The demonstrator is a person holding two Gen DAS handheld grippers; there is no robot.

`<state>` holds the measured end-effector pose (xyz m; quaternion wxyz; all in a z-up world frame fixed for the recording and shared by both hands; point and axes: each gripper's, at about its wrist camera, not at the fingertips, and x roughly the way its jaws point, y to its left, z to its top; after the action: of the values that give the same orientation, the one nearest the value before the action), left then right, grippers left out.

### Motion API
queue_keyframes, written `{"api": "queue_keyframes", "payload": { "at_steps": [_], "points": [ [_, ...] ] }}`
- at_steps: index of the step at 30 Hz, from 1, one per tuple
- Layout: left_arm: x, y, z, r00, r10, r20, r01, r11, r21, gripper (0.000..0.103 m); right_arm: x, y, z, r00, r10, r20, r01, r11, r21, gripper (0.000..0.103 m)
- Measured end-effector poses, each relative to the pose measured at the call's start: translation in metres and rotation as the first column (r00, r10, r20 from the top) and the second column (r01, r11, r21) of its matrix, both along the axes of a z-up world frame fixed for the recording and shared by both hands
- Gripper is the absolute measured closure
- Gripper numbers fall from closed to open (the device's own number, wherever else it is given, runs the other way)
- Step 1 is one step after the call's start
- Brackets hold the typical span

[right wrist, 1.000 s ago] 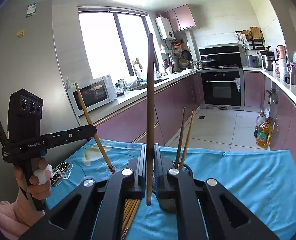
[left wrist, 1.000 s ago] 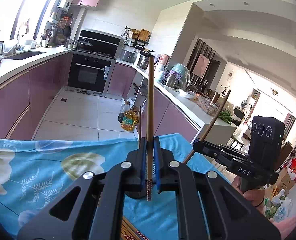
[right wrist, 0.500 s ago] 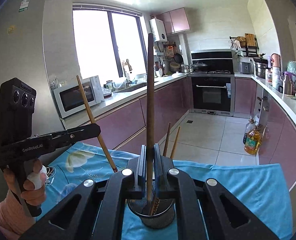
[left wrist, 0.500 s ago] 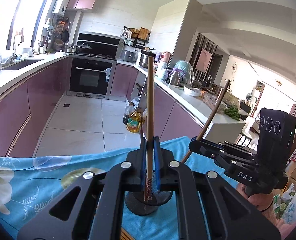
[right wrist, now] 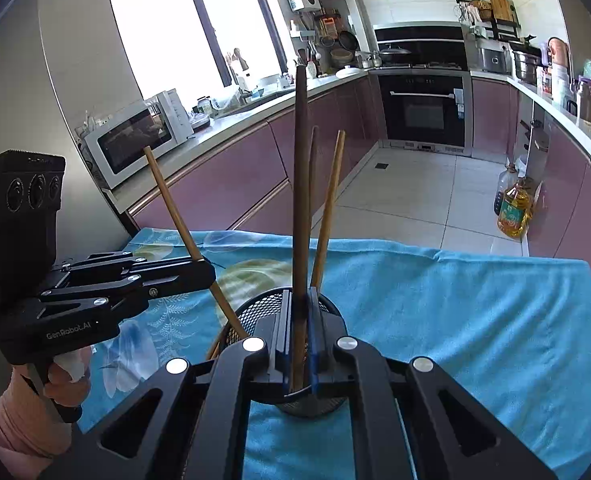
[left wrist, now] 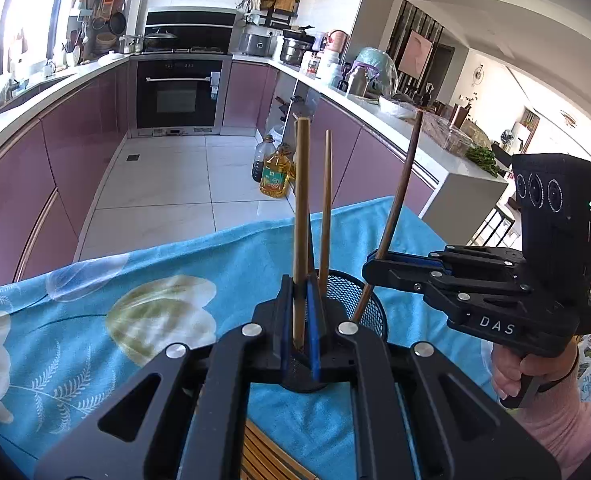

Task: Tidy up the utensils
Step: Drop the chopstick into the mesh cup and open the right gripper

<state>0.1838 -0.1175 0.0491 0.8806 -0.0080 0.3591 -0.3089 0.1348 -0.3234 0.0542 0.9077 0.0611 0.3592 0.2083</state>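
A black mesh cup [left wrist: 369, 304] [right wrist: 255, 314] stands on the blue flowered cloth [left wrist: 135, 312] with two light chopsticks [right wrist: 329, 208] upright in it. My left gripper [left wrist: 300, 320] [right wrist: 203, 268] is shut on a light wooden chopstick [left wrist: 301, 208] [right wrist: 175, 208], whose lower end dips inside the cup's rim. My right gripper [right wrist: 300, 340] [left wrist: 375, 264] is shut on a dark brown chopstick [right wrist: 300, 184] [left wrist: 399, 200], which also points down into the cup. Both grippers hover just over the cup, one from each side.
Several loose chopsticks [left wrist: 263, 452] lie on the cloth near the front edge. The cloth's far edge drops to the kitchen floor, where oil bottles [left wrist: 273, 176] stand by purple cabinets. A person's hand [left wrist: 535, 368] grips the right handle.
Both grippers came down and forward over the mesh cup. The two held chopsticks were above the cloth; their lower ends now reach into the cup.
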Motion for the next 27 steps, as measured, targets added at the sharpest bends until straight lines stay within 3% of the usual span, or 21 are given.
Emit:
{"api": "queue_keyframes", "payload": {
  "at_steps": [9, 15, 19, 24, 27],
  "points": [
    [0.025, -0.003, -0.018, 0.999, 0.029, -0.043, -0.028, 1.000, 0.006, 0.095, 0.012, -0.001, -0.010, 0.999, -0.033, -0.036, 0.034, 0.999, 0.014, 0.095],
    [0.022, 0.001, -0.024, 0.998, 0.039, -0.044, -0.040, 0.999, -0.023, 0.092, 0.008, -0.004, -0.007, 0.998, -0.059, -0.009, 0.059, 0.998, 0.025, 0.090],
    [0.010, 0.012, -0.023, 0.997, 0.078, -0.001, -0.078, 0.996, -0.036, 0.074, 0.000, -0.004, -0.003, 0.998, -0.061, 0.026, 0.061, 0.998, 0.024, 0.081],
    [-0.014, 0.031, -0.017, 0.989, 0.133, 0.068, -0.129, 0.990, -0.047, 0.064, -0.016, 0.001, 0.003, 0.996, -0.042, 0.074, 0.041, 0.999, 0.021, 0.074],
    [-0.033, 0.044, -0.012, 0.979, 0.164, 0.117, -0.160, 0.986, -0.041, 0.053, -0.032, 0.006, 0.008, 0.994, -0.017, 0.111, 0.015, 1.000, 0.020, 0.068]
  ]
}}
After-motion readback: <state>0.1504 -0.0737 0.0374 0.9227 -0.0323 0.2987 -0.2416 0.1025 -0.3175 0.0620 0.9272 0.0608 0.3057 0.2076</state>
